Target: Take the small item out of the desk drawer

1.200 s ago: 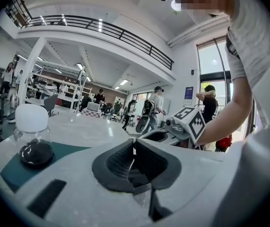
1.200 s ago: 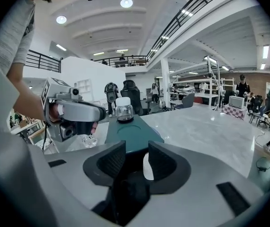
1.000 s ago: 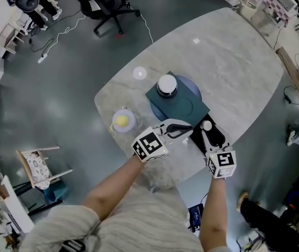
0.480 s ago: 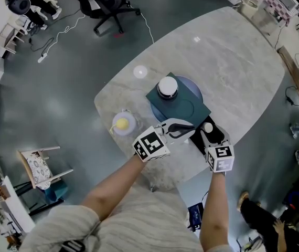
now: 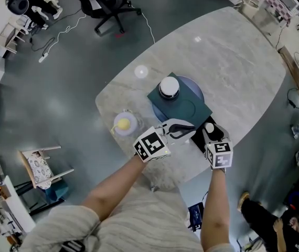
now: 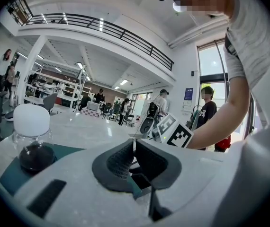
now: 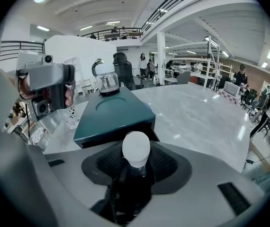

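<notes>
Grip advice: with the white-capped bottle [image 7: 136,149] in the open drawer [image 5: 198,139] before the teal cabinet [image 7: 113,116], right gripper [image 7: 136,167] jaws closing around it, left gripper [image 6: 134,151] jaws pressed together, we recommend clamping below the cap.

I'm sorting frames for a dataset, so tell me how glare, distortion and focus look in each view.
Head view: even light, one glare spot on the marble table, scene bowed by the wide lens. Left gripper view: heavy fisheye bends the balcony railing; the window is bright. Right gripper view: light reflections streak the table, the near white-capped bottle looks soft, corners black.
</notes>
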A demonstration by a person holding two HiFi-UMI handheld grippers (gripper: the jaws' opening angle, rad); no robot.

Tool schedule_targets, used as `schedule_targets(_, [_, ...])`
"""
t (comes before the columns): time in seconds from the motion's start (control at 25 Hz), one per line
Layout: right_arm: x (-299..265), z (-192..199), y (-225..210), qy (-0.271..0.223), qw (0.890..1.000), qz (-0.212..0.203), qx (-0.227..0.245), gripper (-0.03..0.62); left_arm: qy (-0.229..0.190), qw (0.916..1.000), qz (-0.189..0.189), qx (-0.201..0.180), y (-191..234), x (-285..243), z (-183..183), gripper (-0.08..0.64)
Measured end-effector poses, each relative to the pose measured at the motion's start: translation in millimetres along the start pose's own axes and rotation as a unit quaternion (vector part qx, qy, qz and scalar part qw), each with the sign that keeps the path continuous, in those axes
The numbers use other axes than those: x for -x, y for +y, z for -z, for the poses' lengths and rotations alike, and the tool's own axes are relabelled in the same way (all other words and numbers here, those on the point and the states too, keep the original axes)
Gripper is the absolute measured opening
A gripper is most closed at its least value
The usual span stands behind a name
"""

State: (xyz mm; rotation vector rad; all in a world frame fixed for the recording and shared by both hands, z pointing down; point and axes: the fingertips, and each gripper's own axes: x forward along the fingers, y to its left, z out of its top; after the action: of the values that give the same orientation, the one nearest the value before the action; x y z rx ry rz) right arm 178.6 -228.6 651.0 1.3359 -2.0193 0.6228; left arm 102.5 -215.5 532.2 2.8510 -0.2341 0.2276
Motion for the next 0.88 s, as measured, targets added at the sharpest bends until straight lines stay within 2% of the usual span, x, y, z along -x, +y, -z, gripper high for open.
schedule_targets(0.44, [-0.2,-1.8,-0.3,-0.001,1.0,0.004,0.002,0.163,0.0,1.0,0.003,-0.007,-3.0,0.7,-2.2,0.017])
schedule_targets(0.64, [18.8,-10.8,-3.3,-0.027,1.0,0.012,-0.007,0.161,0.0,0.9999,0.005,-0.016,-9.3,-1.1,-8.3,0.017])
schedule_targets(0.88, [61.6,-21.3,-8.2,-0.085,0.995,0.023,-0.049,0.161,-0.003,0.9995,0.012,-0.03,-26.2,-5.0,-20.6,0.017])
